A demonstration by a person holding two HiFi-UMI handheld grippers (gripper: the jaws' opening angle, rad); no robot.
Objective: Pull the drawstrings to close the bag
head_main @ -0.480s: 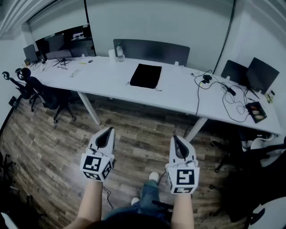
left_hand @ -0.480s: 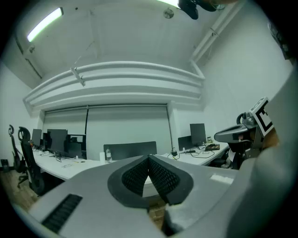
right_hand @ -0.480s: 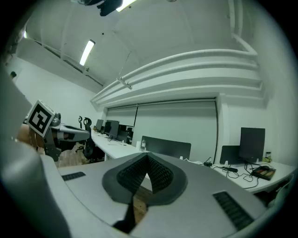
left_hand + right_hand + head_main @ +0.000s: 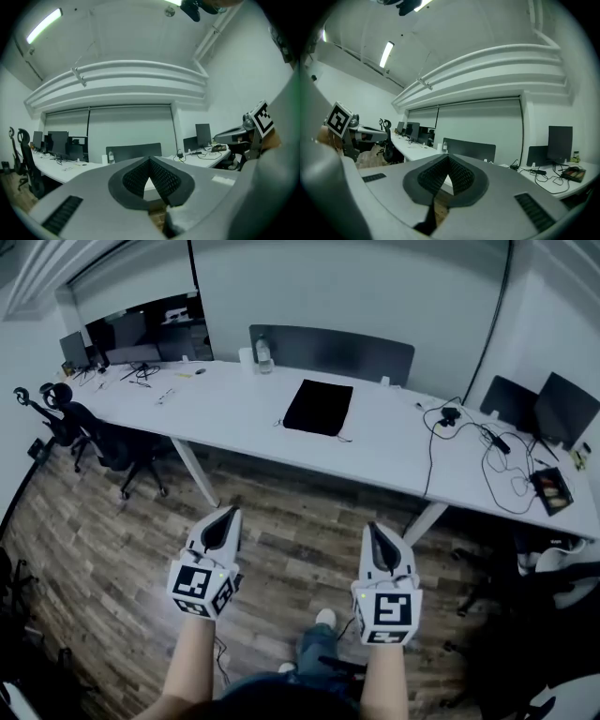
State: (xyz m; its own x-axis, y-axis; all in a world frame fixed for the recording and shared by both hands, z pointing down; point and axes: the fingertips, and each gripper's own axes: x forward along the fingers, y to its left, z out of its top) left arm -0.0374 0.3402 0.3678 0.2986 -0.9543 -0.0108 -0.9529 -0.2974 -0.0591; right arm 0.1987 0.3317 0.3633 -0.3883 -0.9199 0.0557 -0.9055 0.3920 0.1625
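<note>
Bag (image 4: 319,408): black, lying flat on the long white table (image 4: 225,397), at the far side of the room and about mid-table; too small from here to tell whether the mouth is gathered.
Drawstrings (image 4: 345,438): thin cord ends faintly visible off the bag's near corners; slack on the tabletop, touched by nothing.
Around the bag: bare tabletop on all sides; bottle (image 4: 263,352) at the far edge to the left, tangle of cables (image 4: 495,457) and monitors (image 4: 563,409) well apart to the right.
Left gripper (image 4: 223,517): near side, left, held over the wooden floor (image 4: 291,517) and pointed toward the table; jaws pressed together in its own view (image 4: 150,162), nothing between them.
Right gripper (image 4: 376,532): alongside on the right at about the same height; jaws likewise pressed together (image 4: 447,162), pinching nothing.
Gap: both grippers well short of the table, with open floor between them and the bag.
Done so far: nothing, judging by how things lie; no cord held, bag untouched.
Left to do: approach the table, open the jaws, pinch the cords, pull until the mouth cinches.
Stage: most likely the very start.
</note>
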